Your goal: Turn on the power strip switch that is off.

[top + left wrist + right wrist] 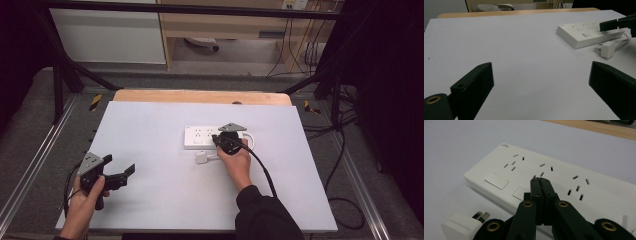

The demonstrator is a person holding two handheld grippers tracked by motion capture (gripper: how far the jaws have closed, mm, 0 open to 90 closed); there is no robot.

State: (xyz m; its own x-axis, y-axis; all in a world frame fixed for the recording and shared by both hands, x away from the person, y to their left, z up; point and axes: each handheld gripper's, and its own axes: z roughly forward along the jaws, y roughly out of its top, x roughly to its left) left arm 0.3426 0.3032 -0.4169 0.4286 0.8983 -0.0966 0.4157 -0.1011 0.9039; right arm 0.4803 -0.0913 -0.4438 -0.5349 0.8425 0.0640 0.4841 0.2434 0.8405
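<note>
This is looking like a lab or test room: a white table [150,190] is sitting inside a black metal frame [190,9], cables [300,50] are trailing down the far wall, and grey carpet [30,125] is lying either side.

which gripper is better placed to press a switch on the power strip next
Right, probably. The right gripper sits shut, directly over the power strip, by its switches. The left gripper is open, well off near the table's front-left edge.
</note>
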